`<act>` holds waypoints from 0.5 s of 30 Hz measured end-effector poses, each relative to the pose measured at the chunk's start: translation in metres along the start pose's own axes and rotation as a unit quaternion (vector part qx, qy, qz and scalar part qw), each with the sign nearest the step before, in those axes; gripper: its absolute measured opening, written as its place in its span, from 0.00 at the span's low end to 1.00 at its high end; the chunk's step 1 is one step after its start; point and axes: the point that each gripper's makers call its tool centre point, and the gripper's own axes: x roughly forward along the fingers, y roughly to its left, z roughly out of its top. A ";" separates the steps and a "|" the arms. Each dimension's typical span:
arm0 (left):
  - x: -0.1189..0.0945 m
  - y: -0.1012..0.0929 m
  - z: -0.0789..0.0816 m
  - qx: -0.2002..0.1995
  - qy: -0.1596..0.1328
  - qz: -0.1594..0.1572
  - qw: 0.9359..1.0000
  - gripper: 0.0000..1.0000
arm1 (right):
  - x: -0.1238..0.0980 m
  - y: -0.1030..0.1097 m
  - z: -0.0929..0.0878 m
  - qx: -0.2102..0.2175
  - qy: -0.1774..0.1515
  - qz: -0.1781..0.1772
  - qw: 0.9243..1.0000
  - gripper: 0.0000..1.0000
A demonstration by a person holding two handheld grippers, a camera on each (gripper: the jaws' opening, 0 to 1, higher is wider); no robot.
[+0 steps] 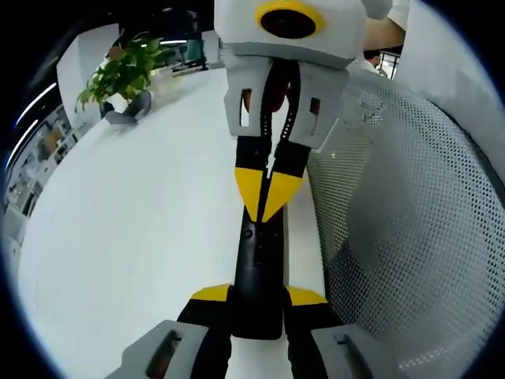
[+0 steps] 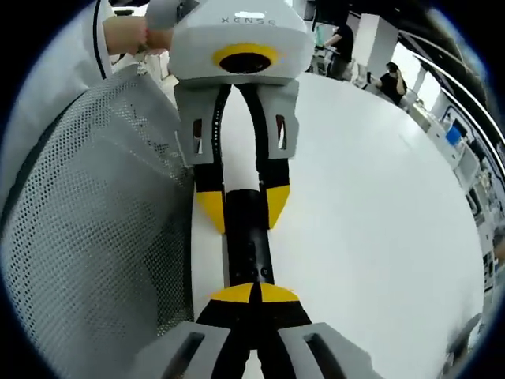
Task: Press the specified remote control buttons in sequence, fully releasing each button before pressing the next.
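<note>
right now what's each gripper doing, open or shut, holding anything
left gripper: shut on the remote control, gripping its sides.
right gripper: shut, tips together on the remote's upper face.

A white table (image 1: 134,229) carries the things, its top smooth and glossy, spreading wide to one side of each claw. A black remote control (image 1: 258,276) lies flat on it near the edge, lengthwise between the two claws, one end between the left gripper's (image 1: 259,295) yellow tips and the other under the right gripper's (image 2: 254,293) closed tips. Far beyond the left claw, up and to its left, a potted green plant (image 1: 122,83) stands on the tabletop.
</note>
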 end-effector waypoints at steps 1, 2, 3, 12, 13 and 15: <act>0.000 0.000 0.000 0.000 0.002 0.000 1.000 0.24 | 0.000 0.000 0.000 -0.001 0.000 -0.005 1.000 0.00; 0.000 0.000 0.000 0.003 0.003 0.001 1.000 0.24 | 0.000 0.000 0.001 -0.009 0.000 -0.011 1.000 0.00; 0.000 -0.001 0.000 0.003 0.004 0.001 1.000 0.25 | 0.000 0.000 0.001 -0.015 0.002 -0.014 1.000 0.00; 0.000 -0.001 0.001 0.002 0.001 0.004 1.000 0.25 | 0.000 0.002 0.001 -0.027 0.013 -0.009 1.000 0.00; 0.000 -0.001 0.000 0.004 0.001 0.003 1.000 0.25 | 0.000 0.002 0.000 -0.038 0.015 -0.009 0.999 0.00; 0.000 -0.001 0.000 0.009 0.003 0.002 1.000 0.25 | 0.002 0.001 0.000 -0.035 0.023 -0.003 0.999 0.00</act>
